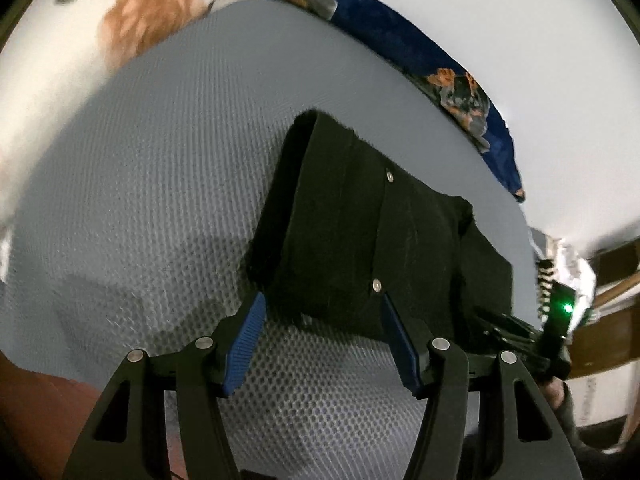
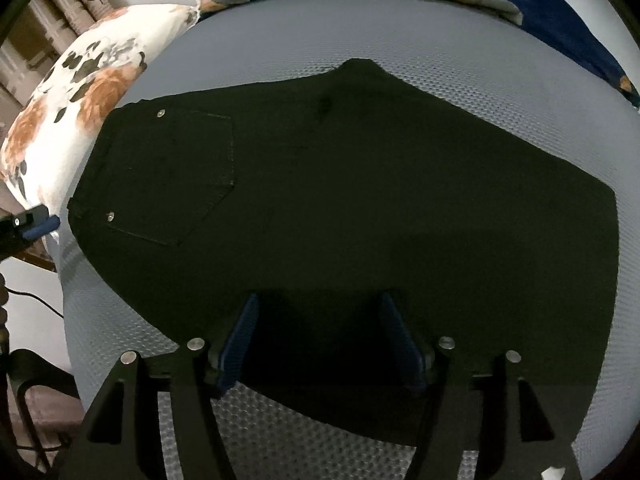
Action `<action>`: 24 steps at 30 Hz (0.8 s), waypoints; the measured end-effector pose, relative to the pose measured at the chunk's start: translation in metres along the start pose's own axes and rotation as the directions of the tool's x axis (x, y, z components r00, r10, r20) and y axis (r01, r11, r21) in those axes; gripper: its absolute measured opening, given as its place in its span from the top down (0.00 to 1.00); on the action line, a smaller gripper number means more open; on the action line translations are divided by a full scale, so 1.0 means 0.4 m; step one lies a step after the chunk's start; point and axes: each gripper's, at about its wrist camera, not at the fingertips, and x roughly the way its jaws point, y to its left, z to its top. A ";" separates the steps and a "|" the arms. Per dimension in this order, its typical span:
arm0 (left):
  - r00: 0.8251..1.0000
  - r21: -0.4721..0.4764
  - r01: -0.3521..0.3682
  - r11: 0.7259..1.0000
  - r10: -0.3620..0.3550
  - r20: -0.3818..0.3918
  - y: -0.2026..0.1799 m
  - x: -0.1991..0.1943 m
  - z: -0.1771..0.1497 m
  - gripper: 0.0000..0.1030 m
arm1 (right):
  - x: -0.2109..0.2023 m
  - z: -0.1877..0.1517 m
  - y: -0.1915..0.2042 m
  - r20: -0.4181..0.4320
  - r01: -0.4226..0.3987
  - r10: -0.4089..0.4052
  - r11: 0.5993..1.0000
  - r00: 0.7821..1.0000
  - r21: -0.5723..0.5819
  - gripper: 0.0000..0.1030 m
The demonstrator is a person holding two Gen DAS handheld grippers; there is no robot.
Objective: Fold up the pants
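Observation:
Black pants point(image 2: 360, 200) lie folded flat on a grey mesh mattress point(image 2: 460, 60), back pocket with two rivets at the left. In the left wrist view the pants point(image 1: 360, 232) show waistband end on. My left gripper point(image 1: 322, 300) is open, its blue pads at the near edge of the waistband, not closed on it. My right gripper point(image 2: 318, 300) is open, its fingers spread over the near edge of the pants. The left gripper's tip point(image 2: 38, 224) shows at the left edge of the right wrist view. The right gripper point(image 1: 520, 332) shows at the right of the left wrist view.
A white floral pillow point(image 2: 80, 92) lies at the left end of the mattress. A dark blue floral blanket point(image 2: 540, 4) runs along the far edge by the white wall. A wooden bed frame point(image 1: 608, 292) and a cable point(image 2: 32, 296) are beside the bed.

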 end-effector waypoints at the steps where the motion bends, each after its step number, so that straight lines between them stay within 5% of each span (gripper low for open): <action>1: 1.000 -0.014 0.023 1.000 -0.024 -0.018 0.010 0.007 -0.001 0.41 | 0.000 -0.004 0.004 -0.001 0.000 0.000 1.000 1.000 0.002 0.35; 7: 0.970 -0.199 0.199 0.960 -0.222 -0.097 0.103 0.070 0.002 0.41 | 0.002 -0.005 0.010 -0.011 0.006 -0.006 1.000 1.000 0.004 0.32; 24: 0.937 -0.286 0.308 0.908 -0.341 -0.075 0.175 0.130 0.081 0.40 | 0.025 0.015 0.035 -0.024 0.041 -0.041 0.999 0.999 0.004 0.27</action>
